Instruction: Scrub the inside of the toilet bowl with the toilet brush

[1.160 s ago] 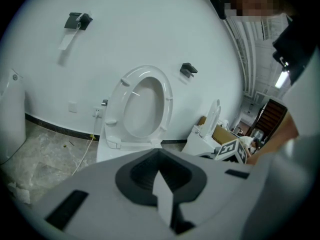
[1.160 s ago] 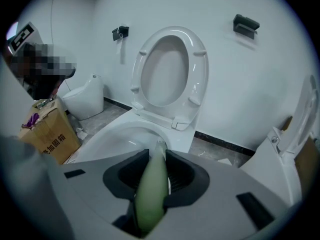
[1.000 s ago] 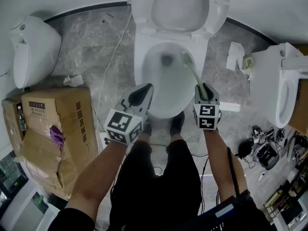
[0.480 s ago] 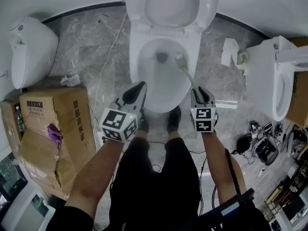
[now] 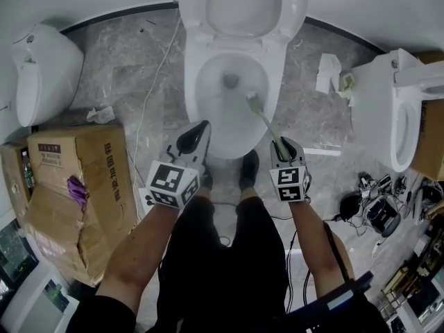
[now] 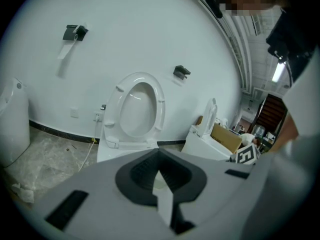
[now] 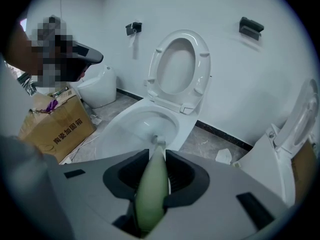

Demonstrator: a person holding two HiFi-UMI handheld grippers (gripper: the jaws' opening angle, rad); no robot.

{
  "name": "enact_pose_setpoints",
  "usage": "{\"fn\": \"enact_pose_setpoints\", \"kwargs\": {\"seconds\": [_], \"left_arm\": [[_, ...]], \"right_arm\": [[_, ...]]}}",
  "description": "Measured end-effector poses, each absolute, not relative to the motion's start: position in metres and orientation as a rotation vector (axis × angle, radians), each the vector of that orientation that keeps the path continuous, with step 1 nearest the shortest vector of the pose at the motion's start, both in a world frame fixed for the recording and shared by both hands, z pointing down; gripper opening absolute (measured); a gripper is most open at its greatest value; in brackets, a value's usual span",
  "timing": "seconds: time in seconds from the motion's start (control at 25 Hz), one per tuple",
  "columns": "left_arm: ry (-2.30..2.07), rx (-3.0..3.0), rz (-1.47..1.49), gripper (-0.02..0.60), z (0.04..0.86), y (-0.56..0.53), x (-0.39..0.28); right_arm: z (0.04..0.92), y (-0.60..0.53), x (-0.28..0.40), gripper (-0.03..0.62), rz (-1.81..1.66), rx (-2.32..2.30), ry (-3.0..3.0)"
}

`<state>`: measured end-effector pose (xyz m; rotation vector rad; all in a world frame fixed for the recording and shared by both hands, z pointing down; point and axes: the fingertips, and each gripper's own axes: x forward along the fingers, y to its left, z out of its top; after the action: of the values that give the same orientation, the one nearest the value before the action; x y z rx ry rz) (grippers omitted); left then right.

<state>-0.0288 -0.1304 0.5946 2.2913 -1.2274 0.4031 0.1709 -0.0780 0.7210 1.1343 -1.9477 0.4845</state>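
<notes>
The white toilet bowl stands open ahead of me, its seat and lid raised against the wall. My right gripper is shut on the pale green handle of the toilet brush. The brush head rests inside the bowl on its right wall, a little nearer than the drain hole. In the right gripper view the handle runs out between the jaws of the right gripper to the brush head. My left gripper hangs shut and empty over the bowl's near-left rim; the left gripper faces the raised seat.
A torn cardboard box stands on the floor at left, with a white fixture beyond it. Another toilet stands at right, crumpled paper beside it. A white cable crosses the marble floor. Loose gear lies at lower right.
The brush head has slid along the bowl's right wall toward the front. My right gripper has drawn back slightly. The left gripper holds its place.
</notes>
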Motion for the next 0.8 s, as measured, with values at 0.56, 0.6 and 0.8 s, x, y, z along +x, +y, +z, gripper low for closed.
{"fn": "enact_pose_setpoints", "kwargs": {"seconds": [0.56,0.6,0.8], "left_arm": [[-1.274,2.187,0.361,0.009,0.597,-0.116,-0.044],[-1.277,2.179,0.356,0.009,0.598,-0.115,-0.045],[-1.302,2.16,0.354,0.009,0.598,-0.109,-0.053]], "right_arm": [[0.713,-0.03,0.162,0.109,0.511,1.014,-1.993],[0.713,-0.027,0.161,0.109,0.512,1.008,-1.994],[0.715,-0.005,0.143,0.109,0.53,0.92,-2.01]]}}
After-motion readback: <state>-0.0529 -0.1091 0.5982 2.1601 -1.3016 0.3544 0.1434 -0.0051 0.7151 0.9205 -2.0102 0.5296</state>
